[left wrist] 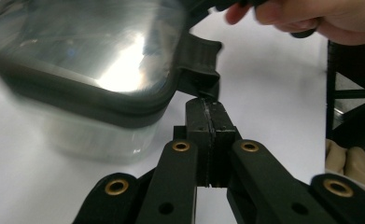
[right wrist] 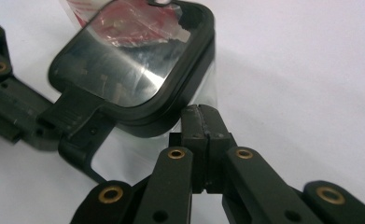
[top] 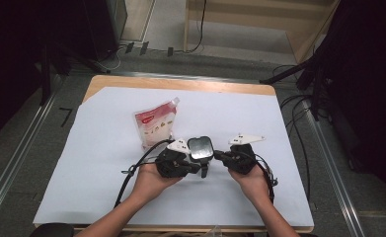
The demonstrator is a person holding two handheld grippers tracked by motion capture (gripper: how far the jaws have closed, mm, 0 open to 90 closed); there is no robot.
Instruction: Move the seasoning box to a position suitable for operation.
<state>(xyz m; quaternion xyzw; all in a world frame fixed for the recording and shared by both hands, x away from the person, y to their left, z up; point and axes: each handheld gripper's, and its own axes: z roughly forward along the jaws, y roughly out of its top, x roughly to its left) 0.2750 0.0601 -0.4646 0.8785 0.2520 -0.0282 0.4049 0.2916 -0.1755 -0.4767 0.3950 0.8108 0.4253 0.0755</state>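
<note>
We see a square container with a dark frame lid (top: 201,147) between our two grippers, toward the near edge of the table (top: 289,197), close to the middle of that edge's run. Its body is clear plastic; the lid carries a glossy window that reflects the room lights.

Left gripper (top: 199,167): in the left gripper view its pads (left wrist: 207,125) are pressed flat together. The pad tips sit at the dark latch tab (left wrist: 198,65) on the lid's edge; we cannot tell whether the tab is pinched or merely touched there.

Right gripper (top: 217,156): in the right gripper view its pads (right wrist: 203,126) are likewise closed against each other. The tips lie against the lower rim of the lid, at the clear wall below it. We cannot tell whether any material is caught between them.

Each gripper is carried in one hand: left hand (top: 151,181), right hand (top: 252,178). The forearms enter from the near edge.

A white and red spouted pouch (top: 155,124) lies flat behind the container, toward the far left corner, apart from it. A white sheet (top: 106,163) covers the table top.
</note>
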